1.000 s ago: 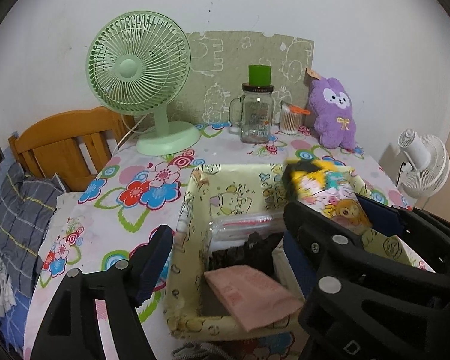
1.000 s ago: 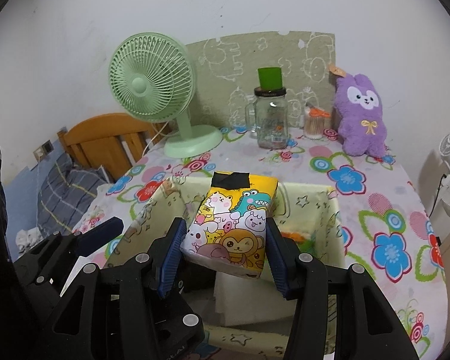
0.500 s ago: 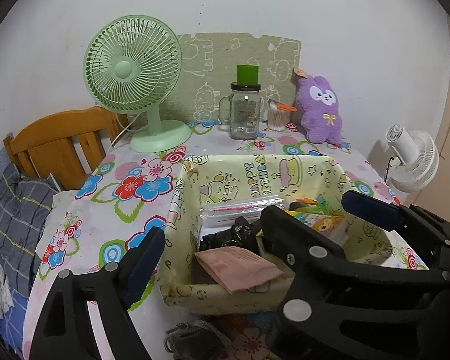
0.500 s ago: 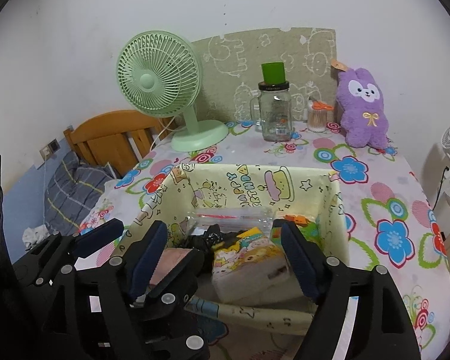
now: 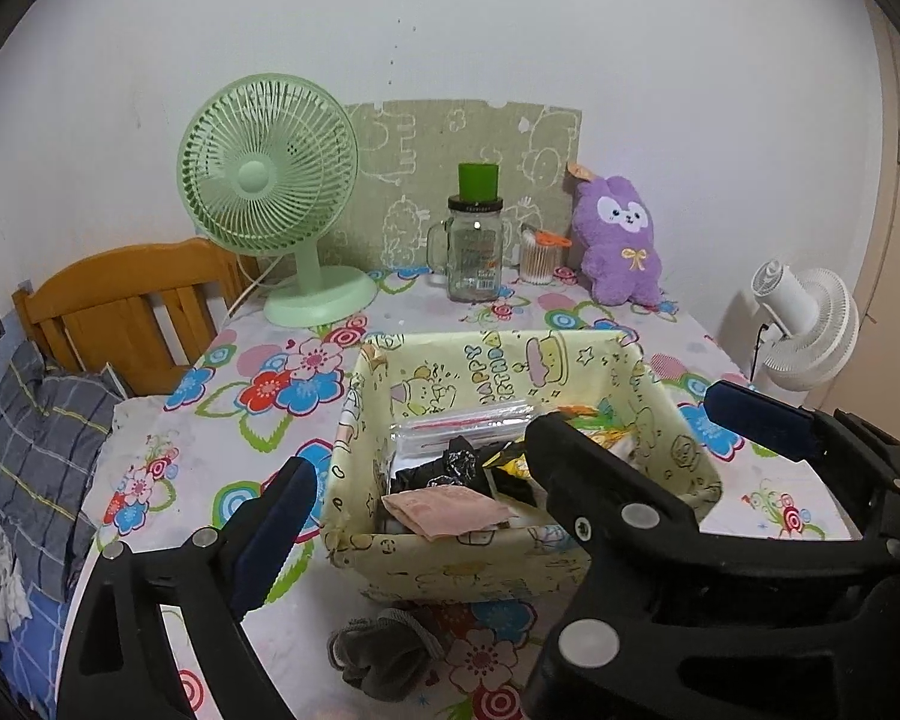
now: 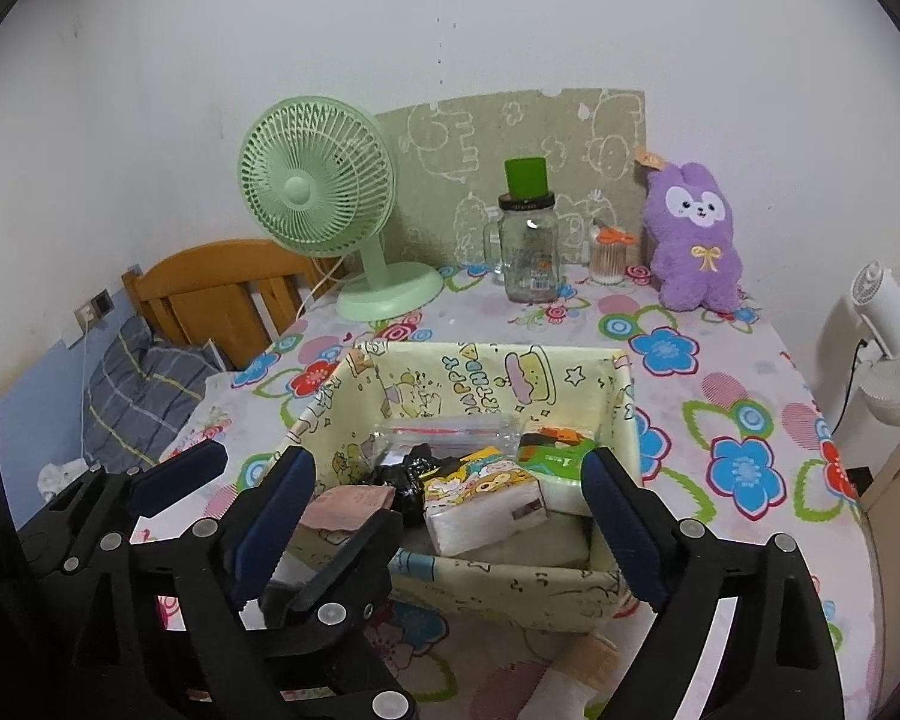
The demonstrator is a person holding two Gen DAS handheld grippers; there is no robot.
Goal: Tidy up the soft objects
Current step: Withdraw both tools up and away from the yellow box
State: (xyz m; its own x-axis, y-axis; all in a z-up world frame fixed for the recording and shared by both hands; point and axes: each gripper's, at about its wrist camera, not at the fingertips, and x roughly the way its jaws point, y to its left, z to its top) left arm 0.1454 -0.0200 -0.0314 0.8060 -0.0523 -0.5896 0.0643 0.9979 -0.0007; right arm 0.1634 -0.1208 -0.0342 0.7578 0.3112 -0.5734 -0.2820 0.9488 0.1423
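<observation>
**Pack dropped in the box; the grey bundle lies nearest the left tongs**

A second ago the right tongs (image 6: 444,516) were clamped on the cartoon tissue pack (image 6: 480,501); now the pack lies inside the yellow fabric box (image 6: 510,591), leaning on its lower right contents, and both pairs of tongs have drawn back and up from the box. The right tongs are opening, nothing pressed between them, though the pack shows in the gap beyond. The left tongs (image 5: 408,480) are opening too and hold nothing.

Still outside the box is a crumpled grey cloth bundle (image 5: 384,651) on the desk (image 5: 222,372), just in front of the box's near wall. It sits below and slightly left of the left tongs' gap, spread roughly crosswise to them. By that lie the left hand looks the nearer one for it; the right wrist view shows it only in part, if at all.
</observation>
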